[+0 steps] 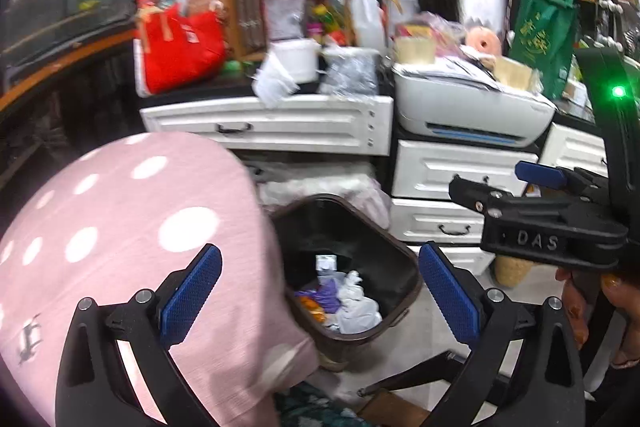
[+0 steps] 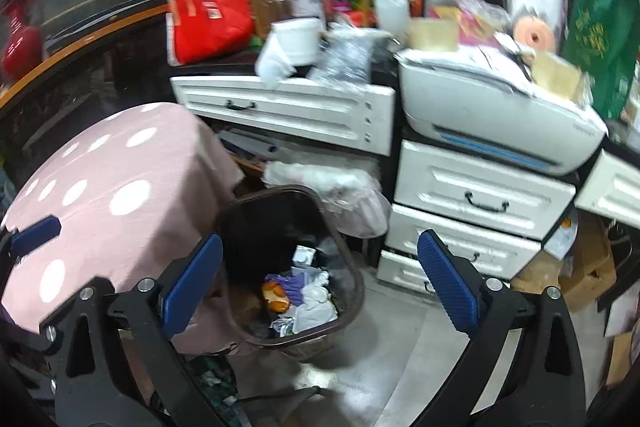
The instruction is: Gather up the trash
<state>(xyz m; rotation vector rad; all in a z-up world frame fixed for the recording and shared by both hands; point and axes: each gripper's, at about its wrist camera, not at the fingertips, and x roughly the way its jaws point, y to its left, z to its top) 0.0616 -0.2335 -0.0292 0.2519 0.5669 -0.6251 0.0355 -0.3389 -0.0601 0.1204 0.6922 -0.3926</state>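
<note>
From the left wrist we look forward and down between our own blue-padded jaws at the dark brown plastic trash bin [image 1: 348, 267] on the floor, fairly near. The right wrist faces the same way from slightly further right, the bin [image 2: 292, 267] again below centre. Both views share the pink polka-dot cloth [image 1: 132, 227] [image 2: 120, 187], the white drawer unit [image 1: 452, 183] [image 2: 480, 203] and the white printer [image 1: 472, 107] [image 2: 496, 123]. The right gripper [image 1: 500, 183] shows at the left view's right edge.
</note>
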